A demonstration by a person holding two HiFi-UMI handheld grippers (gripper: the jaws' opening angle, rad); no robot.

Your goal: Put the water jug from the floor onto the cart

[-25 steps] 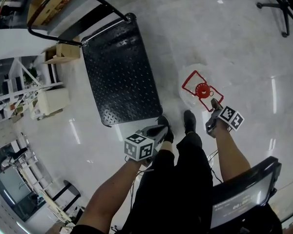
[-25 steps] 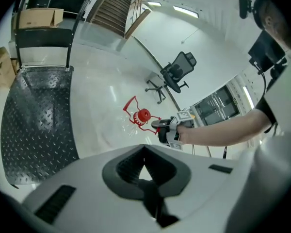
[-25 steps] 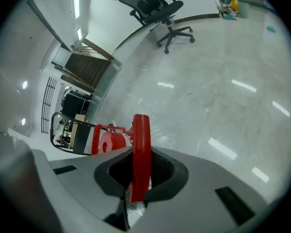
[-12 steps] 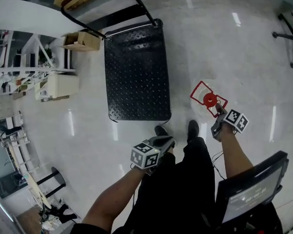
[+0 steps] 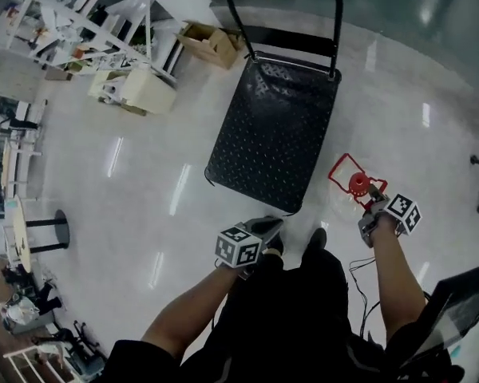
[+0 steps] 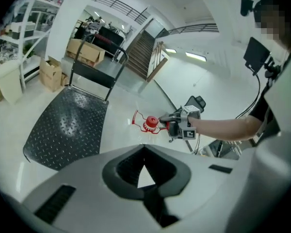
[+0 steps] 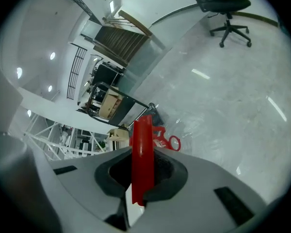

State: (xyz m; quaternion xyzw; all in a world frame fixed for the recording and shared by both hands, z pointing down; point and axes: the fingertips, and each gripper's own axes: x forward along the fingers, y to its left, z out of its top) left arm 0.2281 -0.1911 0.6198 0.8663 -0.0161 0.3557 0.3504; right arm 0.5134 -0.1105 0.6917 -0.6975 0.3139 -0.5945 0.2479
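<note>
The water jug [image 5: 356, 184] is clear with a red cap and a red wire-frame handle; it hangs just right of the cart's near corner. My right gripper [image 5: 373, 192] is shut on that red handle [image 7: 142, 152], which stands upright between the jaws. The black studded cart [image 5: 271, 134], with its push bar at the far end, lies ahead on the floor. The left gripper view shows the cart [image 6: 63, 125], the jug [image 6: 149, 124] and the right gripper [image 6: 169, 124] on it. My left gripper [image 5: 269, 227] is shut with nothing in it, low by the person's legs.
White shelving [image 5: 104, 22], a cardboard box [image 5: 211, 45] and a cream box [image 5: 140, 90] stand left of the cart. A round stand base [image 5: 56, 226] is at far left. A monitor [image 5: 463, 309] sits at lower right, an office chair [image 7: 225, 6] farther off.
Both grippers have risen. The jug has come up with the right gripper and now hangs beside the cart's near right corner. The head view has swung, so the cart sits more centrally.
</note>
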